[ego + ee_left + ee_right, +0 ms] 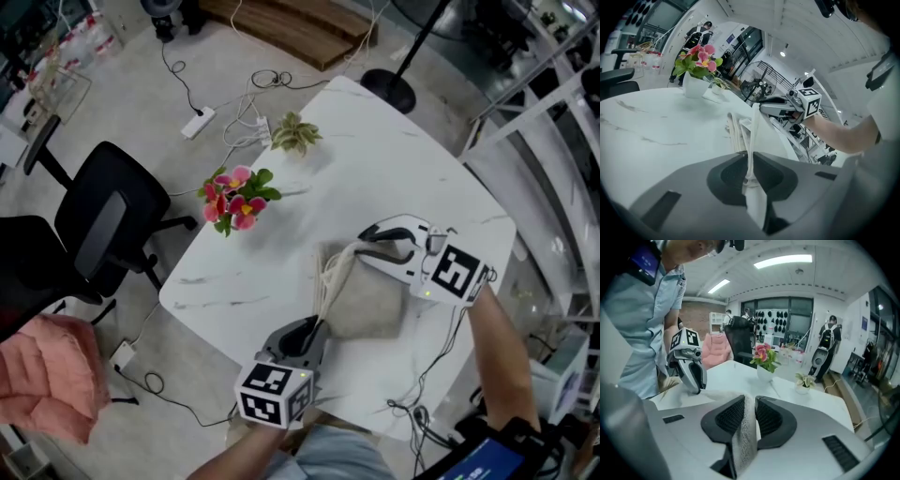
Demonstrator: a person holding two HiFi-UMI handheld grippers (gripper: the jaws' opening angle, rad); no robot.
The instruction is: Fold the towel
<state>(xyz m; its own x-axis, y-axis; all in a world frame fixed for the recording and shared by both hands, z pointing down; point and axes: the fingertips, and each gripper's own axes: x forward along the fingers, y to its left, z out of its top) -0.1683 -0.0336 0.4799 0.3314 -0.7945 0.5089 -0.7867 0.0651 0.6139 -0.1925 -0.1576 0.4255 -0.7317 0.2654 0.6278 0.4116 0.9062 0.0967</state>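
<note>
A beige towel [361,305] lies partly folded on the white marble table [394,159], near its front edge. My left gripper [312,325] is at the towel's near corner, shut on a thin edge of cloth [752,136] that rises from its jaws [751,161]. My right gripper [367,236] is over the towel's far side, and a strip of cloth stretches from it down toward the left one. In the right gripper view the pads of my right gripper [750,411] press on a fold of towel [746,437]. Each gripper shows in the other's view: the right gripper [776,104] and the left gripper [696,380].
A pot of pink flowers [234,199] and a small green plant [296,133] stand on the table's far left side. Beside the table are a black office chair [103,225], a pink cloth [47,375], and a power strip with cables [199,122] on the floor.
</note>
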